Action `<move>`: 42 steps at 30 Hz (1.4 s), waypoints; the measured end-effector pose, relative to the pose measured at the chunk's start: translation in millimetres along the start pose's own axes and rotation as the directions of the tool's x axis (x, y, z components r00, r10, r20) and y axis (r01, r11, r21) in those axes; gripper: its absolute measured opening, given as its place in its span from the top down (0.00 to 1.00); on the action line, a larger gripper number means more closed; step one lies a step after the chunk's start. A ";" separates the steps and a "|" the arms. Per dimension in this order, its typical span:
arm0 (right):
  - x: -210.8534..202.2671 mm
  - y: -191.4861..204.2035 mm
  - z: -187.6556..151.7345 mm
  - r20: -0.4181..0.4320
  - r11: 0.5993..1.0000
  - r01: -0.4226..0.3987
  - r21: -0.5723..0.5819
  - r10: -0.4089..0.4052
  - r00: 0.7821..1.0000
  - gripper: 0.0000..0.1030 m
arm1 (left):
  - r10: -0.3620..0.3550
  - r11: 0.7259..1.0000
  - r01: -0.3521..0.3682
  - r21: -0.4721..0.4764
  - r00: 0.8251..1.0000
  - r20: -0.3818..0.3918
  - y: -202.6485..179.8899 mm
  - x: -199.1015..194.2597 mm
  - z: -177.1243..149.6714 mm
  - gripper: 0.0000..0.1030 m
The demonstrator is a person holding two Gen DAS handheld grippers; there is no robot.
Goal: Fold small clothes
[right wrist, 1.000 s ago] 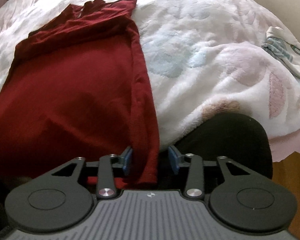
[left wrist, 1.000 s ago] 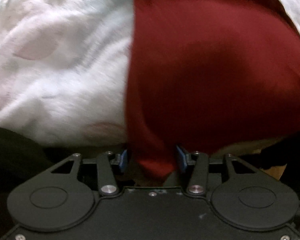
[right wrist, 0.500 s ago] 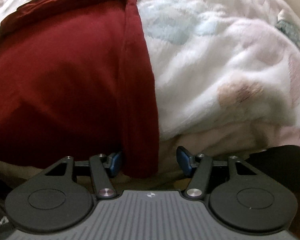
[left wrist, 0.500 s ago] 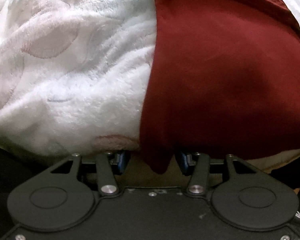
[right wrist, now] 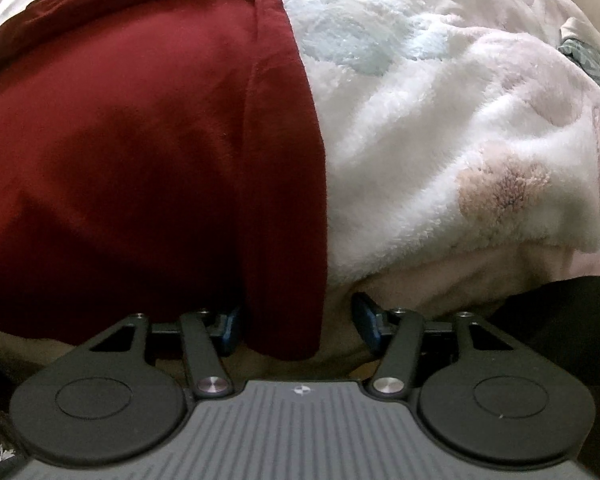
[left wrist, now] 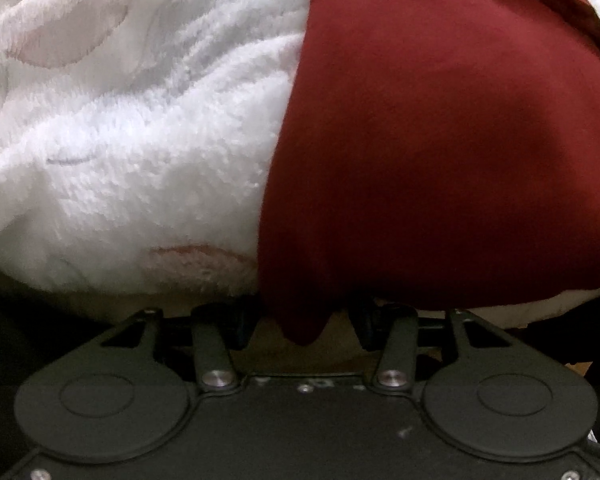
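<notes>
A dark red garment (left wrist: 440, 140) lies spread flat on a fluffy white blanket (left wrist: 140, 140), and its near hem hangs over the blanket's front edge. My left gripper (left wrist: 302, 320) is open, with the garment's near left corner hanging between its dark fingers (left wrist: 240, 324). In the right wrist view the same garment (right wrist: 140, 140) fills the left half. My right gripper (right wrist: 296, 326) is open, its blue-padded fingers (right wrist: 366, 320) standing either side of the near right corner, which has a folded side edge. The cloth touches the left pad only.
The blanket (right wrist: 440, 120) carries pale pink and blue patches and rolls off at the front edge. A patterned white cloth (right wrist: 588, 52) lies at the far right. A dark shape (right wrist: 572, 308) sits below the blanket edge at the right.
Both grippers have moved down and closer to the blanket's front edge. The right gripper's fingers have spread wider around the right corner. The garment now lies flatter.
</notes>
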State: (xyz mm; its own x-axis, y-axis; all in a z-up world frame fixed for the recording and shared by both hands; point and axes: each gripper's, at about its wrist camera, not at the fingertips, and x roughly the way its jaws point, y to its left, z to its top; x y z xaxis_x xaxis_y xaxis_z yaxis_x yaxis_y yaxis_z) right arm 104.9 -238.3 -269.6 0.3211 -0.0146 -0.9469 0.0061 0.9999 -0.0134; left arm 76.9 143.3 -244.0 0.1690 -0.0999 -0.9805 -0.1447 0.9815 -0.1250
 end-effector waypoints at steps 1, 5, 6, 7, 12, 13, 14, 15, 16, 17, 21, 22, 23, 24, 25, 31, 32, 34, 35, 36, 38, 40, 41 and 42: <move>0.5 -0.6 0.1 -0.007 1.000 -0.002 0.007 0.002 1.000 0.45 | -0.002 1.000 0.002 -0.002 1.000 0.010 -0.5 -3.7 -1.6 0.60; -7.4 -4.3 3.2 -0.003 1.000 -0.024 -0.008 0.024 1.000 0.82 | -0.042 0.999 0.042 -0.014 0.997 0.057 -4.6 -33.4 -13.7 0.96; -10.5 -3.6 2.5 -0.002 0.999 -0.040 -0.013 0.040 0.999 0.93 | -0.046 0.999 0.047 -0.011 0.997 0.069 -4.5 -38.2 -15.0 0.96; -14.3 -3.4 1.8 0.003 0.999 -0.041 -0.012 0.041 0.999 0.93 | -0.044 0.999 0.045 -0.007 0.996 0.080 -4.2 -44.0 -16.5 0.97; -53.3 -13.2 -1.1 0.071 0.996 -0.083 -0.019 0.084 0.994 0.94 | -0.079 0.997 0.074 0.038 0.984 0.158 -2.9 -88.3 -29.1 0.97; -63.5 -16.3 -0.9 0.086 0.995 -0.099 -0.010 0.100 0.991 0.94 | -0.084 0.996 0.077 0.047 0.980 0.178 -1.6 -95.1 -28.4 0.97; -73.9 -21.0 -0.6 0.108 0.993 -0.118 0.000 0.117 0.987 0.94 | -0.094 0.995 0.085 0.052 0.975 0.203 -1.0 -106.4 -30.9 0.97; -82.5 -25.2 -0.5 0.126 0.991 -0.130 0.011 0.128 0.984 0.94 | -0.103 0.994 0.094 0.052 0.970 0.219 0.9 -116.9 -32.1 0.97; -89.7 -29.5 0.7 0.149 0.990 -0.143 0.020 0.138 0.979 0.94 | -0.113 0.993 0.102 0.058 0.963 0.243 2.1 -127.4 -33.8 0.97; -98.1 -32.7 1.7 0.170 0.988 -0.148 0.030 0.141 0.975 0.94 | -0.121 0.992 0.107 0.065 0.956 0.266 2.0 -136.5 -34.4 0.97; -114.4 -46.7 3.0 0.228 0.982 -0.180 0.053 0.164 0.960 0.94 | -0.129 0.991 0.104 0.087 0.928 0.349 1.5 -160.7 -41.8 0.97; -111.5 -46.8 2.1 0.220 0.984 -0.170 0.053 0.155 0.963 0.94 | -0.123 0.991 0.098 0.089 0.929 0.350 2.5 -158.1 -45.7 0.97; -106.2 -47.0 -1.4 0.205 0.986 -0.160 0.055 0.145 0.968 0.94 | -0.118 0.992 0.100 0.072 0.934 0.336 5.4 -155.0 -48.9 0.97; -102.9 -45.7 -4.2 0.189 0.986 -0.155 0.057 0.142 0.972 0.94 | -0.117 0.993 0.104 0.056 0.942 0.316 8.6 -149.5 -53.6 0.97; -99.3 -44.0 -8.8 0.174 0.986 -0.157 0.061 0.144 0.974 0.94 | -0.111 0.994 0.104 0.039 0.948 0.298 10.6 -145.6 -59.2 0.97; -101.9 -37.5 -26.3 0.144 0.981 -0.178 0.075 0.166 0.975 0.95 | -0.144 0.989 0.151 -0.002 0.951 0.275 16.3 -135.7 -84.5 0.97; -103.4 -37.8 -25.1 0.146 0.982 -0.174 0.070 0.163 0.976 0.95 | -0.148 0.988 0.155 -0.005 0.950 0.273 18.2 -134.8 -85.3 0.97; -104.7 -37.8 -22.4 0.150 0.984 -0.169 0.064 0.158 0.976 0.95 | -0.153 0.987 0.163 -0.012 0.949 0.276 20.1 -133.7 -81.9 0.97; -103.9 -37.5 -19.4 0.155 0.984 -0.168 0.066 0.156 0.976 0.95 | -0.155 0.986 0.167 -0.018 0.947 0.281 22.2 -133.9 -79.1 0.97; -103.0 -38.0 -16.2 0.161 0.984 -0.167 0.067 0.154 0.975 0.94 | -0.158 0.985 0.171 -0.023 0.945 0.287 21.9 -135.0 -73.1 0.97; -103.3 -35.5 -8.7 0.173 0.985 -0.162 0.067 0.148 0.974 0.94 | -0.151 0.986 0.165 -0.021 0.943 0.296 22.1 -134.4 -59.1 0.97; -104.6 -34.2 2.0 0.190 0.985 -0.163 0.062 0.149 0.970 0.94 | -0.150 0.987 0.159 -0.005 0.938 0.313 18.5 -136.4 -41.5 0.97; -105.5 -33.6 6.8 0.198 0.984 -0.165 0.060 0.150 0.969 0.94 | -0.154 0.987 0.163 0.001 0.934 0.324 18.0 -137.6 -32.6 0.97; -105.9 -33.8 13.4 0.208 0.984 -0.168 0.061 0.152 0.966 0.94 | -0.156 0.986 0.166 -0.002 0.930 0.332 18.1 -139.5 -24.1 0.97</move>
State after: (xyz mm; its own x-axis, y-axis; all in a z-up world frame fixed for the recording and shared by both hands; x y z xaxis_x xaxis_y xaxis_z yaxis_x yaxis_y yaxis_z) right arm 83.3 -270.5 -164.6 0.5078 0.1374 -0.8505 0.0098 0.9862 0.1652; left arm 27.2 171.1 -113.1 0.5035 -0.1918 -0.8424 -0.1163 0.9511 -0.2861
